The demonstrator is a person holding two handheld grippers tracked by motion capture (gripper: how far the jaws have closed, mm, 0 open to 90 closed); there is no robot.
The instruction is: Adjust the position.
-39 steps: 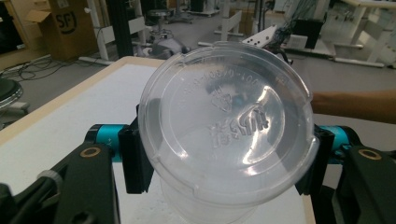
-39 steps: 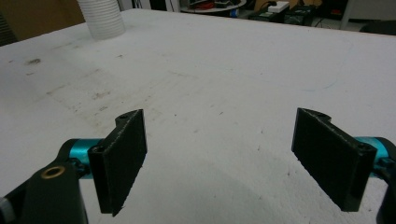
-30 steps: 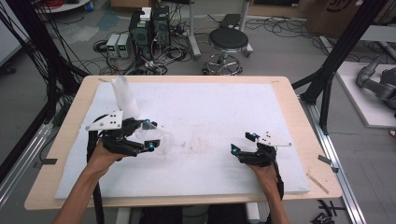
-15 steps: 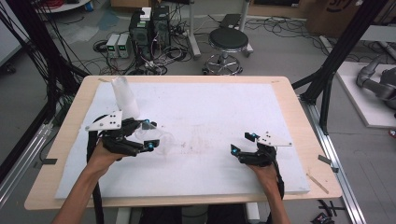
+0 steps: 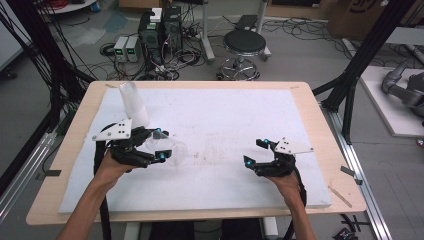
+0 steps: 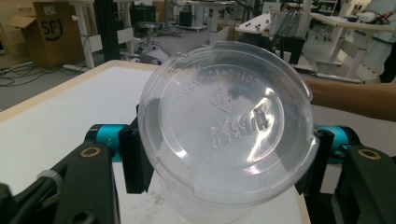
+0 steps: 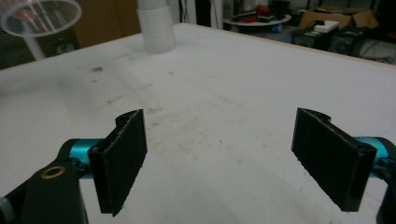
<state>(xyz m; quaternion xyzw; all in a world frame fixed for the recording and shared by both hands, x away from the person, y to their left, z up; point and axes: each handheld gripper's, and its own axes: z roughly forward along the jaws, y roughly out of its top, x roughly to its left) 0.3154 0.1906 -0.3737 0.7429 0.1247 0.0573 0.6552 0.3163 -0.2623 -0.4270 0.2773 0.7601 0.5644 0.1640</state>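
At nine o'clock on the table (image 5: 310,107), the left tongs (image 5: 161,146) are clamped on a clear plastic cup (image 5: 172,150), lid facing their camera. A stack of cups (image 5: 134,102) stands at eleven o'clock. At four o'clock, the right tongs (image 5: 255,152) stand apart, empty.

The clear cup (image 6: 224,135) hides the surface behind it. Its base is cut off at the bottom edge. The stack of cups (image 7: 156,25) is blurred and cropped at the top.

Grey concrete floor (image 5: 310,55), black round stool (image 5: 244,42), tangled cables (image 5: 60,60), computer towers (image 5: 160,25), cardboard box (image 5: 357,15), black frame struts (image 5: 357,70)
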